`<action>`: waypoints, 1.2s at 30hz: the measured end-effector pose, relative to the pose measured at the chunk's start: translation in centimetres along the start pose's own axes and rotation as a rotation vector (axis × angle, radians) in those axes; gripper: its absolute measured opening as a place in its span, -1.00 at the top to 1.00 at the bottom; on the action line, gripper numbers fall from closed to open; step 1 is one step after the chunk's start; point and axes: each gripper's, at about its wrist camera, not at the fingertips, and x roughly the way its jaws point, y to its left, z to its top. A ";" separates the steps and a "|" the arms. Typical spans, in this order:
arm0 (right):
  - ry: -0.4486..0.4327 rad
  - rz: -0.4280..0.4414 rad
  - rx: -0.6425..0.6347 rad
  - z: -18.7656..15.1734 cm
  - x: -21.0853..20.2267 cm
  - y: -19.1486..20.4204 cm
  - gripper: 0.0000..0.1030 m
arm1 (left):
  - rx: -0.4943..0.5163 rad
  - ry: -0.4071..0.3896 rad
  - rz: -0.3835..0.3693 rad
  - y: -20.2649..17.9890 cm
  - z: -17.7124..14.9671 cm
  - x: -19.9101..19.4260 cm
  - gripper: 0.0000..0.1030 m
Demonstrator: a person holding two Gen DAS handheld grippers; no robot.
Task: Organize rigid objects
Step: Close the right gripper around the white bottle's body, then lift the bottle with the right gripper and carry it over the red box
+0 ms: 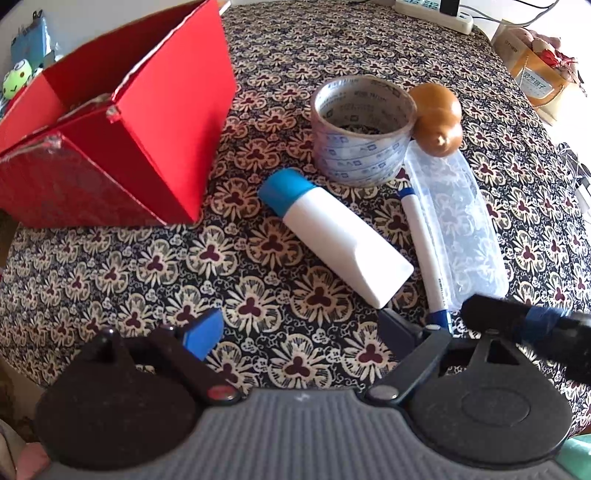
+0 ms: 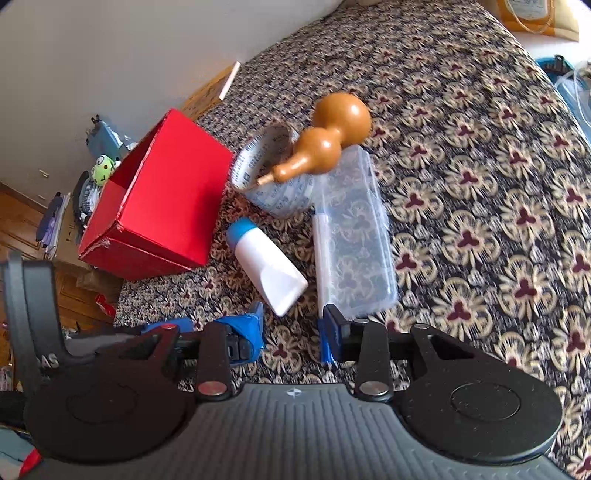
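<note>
An open red box stands at the left on the patterned cloth, also in the right wrist view. A white bottle with a blue cap lies beside a white marker pen, a clear plastic case, a tape roll and a brown wooden gourd; all show in the right wrist view too: bottle, marker, case, tape roll, gourd. My left gripper is open and empty, just short of the bottle. My right gripper is open and empty, near the marker's end.
A power strip lies at the table's far edge. A paper bag with a plush toy stands at the far right. A green frog toy and clutter sit beyond the red box. The right gripper's arm reaches in beside my left gripper.
</note>
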 end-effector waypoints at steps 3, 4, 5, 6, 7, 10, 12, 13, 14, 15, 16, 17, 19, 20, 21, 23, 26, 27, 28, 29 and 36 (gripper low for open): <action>-0.010 0.010 -0.023 1.1 0.7 0.7 0.64 | -0.004 -0.004 -0.015 0.5 -0.1 0.2 -0.75; -0.012 0.012 -0.036 1.4 1.1 1.1 0.64 | -0.005 -0.008 -0.022 0.8 -0.1 0.2 -0.75; -0.014 0.013 -0.050 1.8 1.5 1.5 0.63 | -0.006 -0.014 -0.028 1.0 -0.2 0.2 -0.75; -0.013 0.017 -0.063 2.0 2.0 1.8 0.63 | -0.010 -0.021 -0.036 1.3 -0.2 0.1 -0.75; -0.009 0.023 -0.076 2.3 2.6 2.2 0.63 | -0.012 -0.029 -0.050 1.6 -0.3 0.0 -0.75; 0.008 0.023 -0.121 3.0 4.5 3.4 0.63 | -0.029 -0.052 -0.109 2.6 -0.4 -0.2 -0.75; 0.020 0.016 -0.153 3.5 5.9 4.0 0.63 | -0.041 -0.064 -0.144 3.1 -0.5 -0.4 -0.75; 0.025 0.013 -0.166 3.8 6.5 4.3 0.63 | -0.040 -0.071 -0.153 3.3 -0.6 -0.5 -0.75; 0.030 0.007 -0.174 3.9 7.1 4.4 0.63 | -0.034 -0.080 -0.154 3.4 -0.6 -0.5 -0.75; 0.030 -0.002 -0.179 4.1 7.6 4.4 0.63 | -0.028 -0.087 -0.155 3.4 -0.7 -0.5 -0.75; 0.030 -0.007 -0.184 4.2 8.1 4.4 0.63 | -0.020 -0.095 -0.160 3.4 -0.7 -0.5 -0.75; 0.033 -0.018 -0.185 4.3 8.6 4.4 0.63 | -0.013 -0.100 -0.169 3.5 -0.8 -0.4 -0.75; 0.053 -0.024 -0.170 4.3 9.4 4.1 0.62 | -0.004 -0.105 -0.201 3.6 -0.8 -0.2 -0.75; 0.066 -0.023 -0.160 4.2 9.8 4.0 0.61 | 0.000 -0.107 -0.218 3.7 -0.8 -0.2 -0.75; 0.084 -0.020 -0.148 4.1 10.0 3.9 0.61 | 0.003 -0.107 -0.228 3.8 -0.7 -0.1 -0.75; 0.127 0.031 -0.092 3.9 10.3 3.5 0.64 | 0.016 -0.110 -0.236 3.9 -0.6 0.2 -0.75; 0.180 0.113 -0.023 3.3 10.4 3.1 0.64 | 0.048 -0.113 -0.242 4.0 -0.4 0.7 -0.75; 0.174 0.106 -0.018 3.2 10.5 3.1 0.64 | 0.060 -0.109 -0.242 4.0 -0.3 0.9 -0.75; 0.163 0.090 -0.019 3.2 10.5 3.1 0.64 | 0.073 -0.104 -0.233 3.9 -0.1 1.2 -0.75; 0.156 0.077 -0.017 3.2 10.6 3.0 0.68 | 0.082 -0.102 -0.223 3.9 0.0 1.5 -0.75; 0.128 0.091 0.008 3.0 10.7 3.2 0.67 | 0.112 -0.105 -0.217 3.5 1.6 2.9 -0.73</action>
